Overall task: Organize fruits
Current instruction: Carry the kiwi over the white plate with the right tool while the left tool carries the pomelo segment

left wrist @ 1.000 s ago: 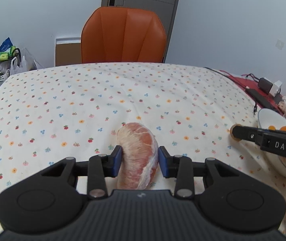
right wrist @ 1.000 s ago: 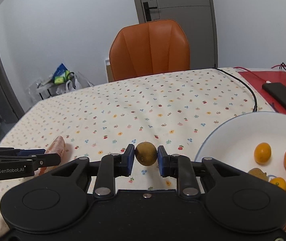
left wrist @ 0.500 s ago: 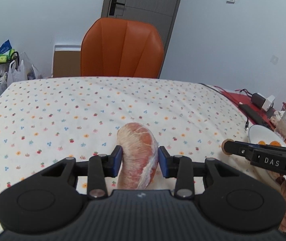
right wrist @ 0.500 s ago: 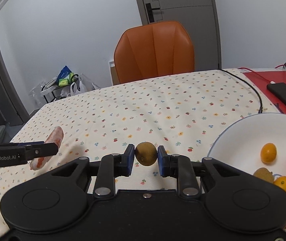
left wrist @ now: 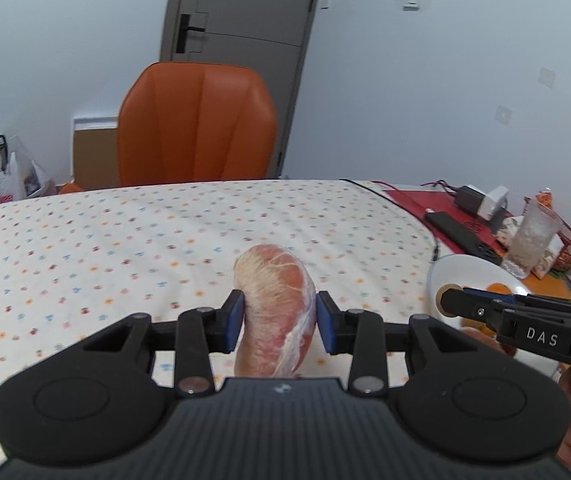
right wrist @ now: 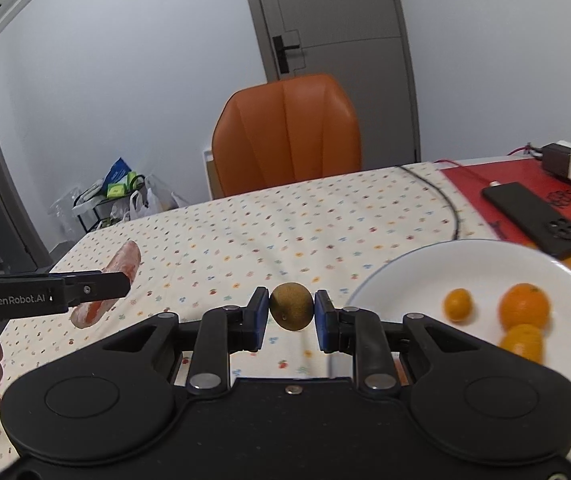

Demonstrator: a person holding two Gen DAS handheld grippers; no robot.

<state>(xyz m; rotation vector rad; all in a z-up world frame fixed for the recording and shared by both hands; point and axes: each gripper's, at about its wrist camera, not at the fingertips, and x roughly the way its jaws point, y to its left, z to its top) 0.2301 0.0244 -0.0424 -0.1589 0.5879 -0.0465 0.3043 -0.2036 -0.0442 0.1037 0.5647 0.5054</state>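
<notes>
Rightmost on the flowered tablecloth (right wrist: pixel 285 220) stands a white plate (right wrist: pixel 425 276) holding three oranges: a small one (right wrist: pixel 458 304), a larger one (right wrist: pixel 524 306) and a third (right wrist: pixel 523 342) touching it on the near side. Left of the plate, the right gripper (right wrist: pixel 291 314) clamps a small, round, brownish-green kiwi (right wrist: pixel 291 306) between its blue pads, lifted off the cloth. Farther left of the plate, the left gripper (left wrist: pixel 279 316) pinches a peeled pink pomelo segment (left wrist: pixel 275 304), veined with white pith, upright between its pads above the cloth.
</notes>
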